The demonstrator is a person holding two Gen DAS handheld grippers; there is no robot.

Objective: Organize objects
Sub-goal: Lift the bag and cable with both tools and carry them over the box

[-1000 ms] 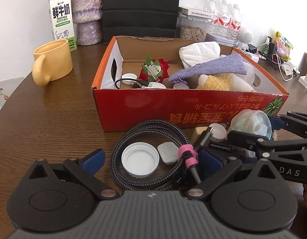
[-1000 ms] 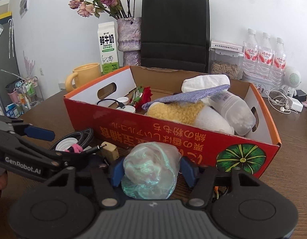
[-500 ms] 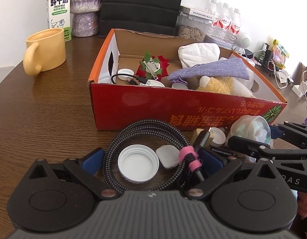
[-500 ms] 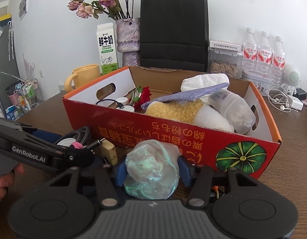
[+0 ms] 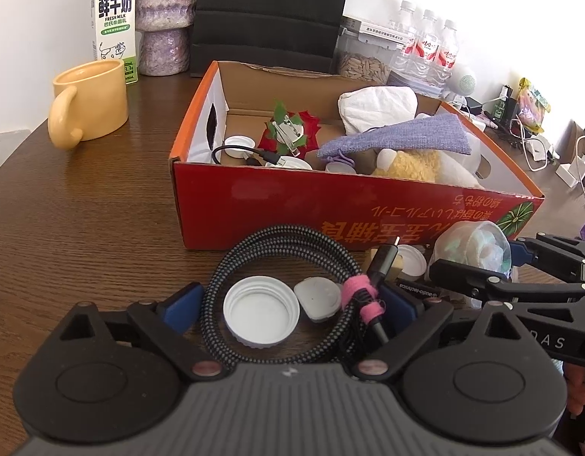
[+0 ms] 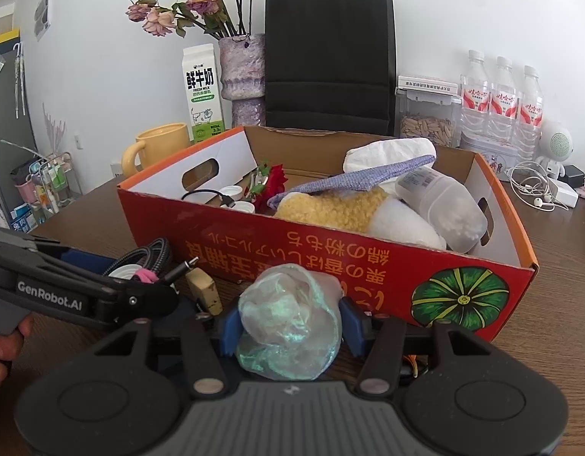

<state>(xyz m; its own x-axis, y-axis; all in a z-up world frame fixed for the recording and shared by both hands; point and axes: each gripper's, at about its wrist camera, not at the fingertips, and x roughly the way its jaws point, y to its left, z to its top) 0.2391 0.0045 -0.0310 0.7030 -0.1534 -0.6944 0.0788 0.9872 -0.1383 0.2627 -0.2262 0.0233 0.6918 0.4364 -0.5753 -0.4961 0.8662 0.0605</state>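
My left gripper point(image 5: 288, 300) has its blue pads on both sides of a coiled braided cable point(image 5: 281, 243) with a pink tie. The coil rings a white bottle cap point(image 5: 260, 315) and a small white piece point(image 5: 317, 298) on the table. The jaws are closed against the coil's sides. My right gripper point(image 6: 290, 319) is shut on a crumpled iridescent plastic bag point(image 6: 288, 315), also visible in the left wrist view point(image 5: 471, 249). Both are in front of the red cardboard box point(image 5: 330, 205), which holds several items.
A yellow mug point(image 5: 89, 102), milk carton point(image 5: 114, 19), purple vase point(image 5: 163, 15) and black paper bag point(image 6: 330, 57) stand behind the box. Water bottles point(image 6: 501, 98) and earphones point(image 6: 535, 190) are at the right. A tan block point(image 6: 205, 290) and a white cap point(image 5: 412, 262) lie before the box.
The left gripper has lifted and tilted, so the coiled cable and the box look lower and closer. The right gripper, with the bag, has risen slightly.
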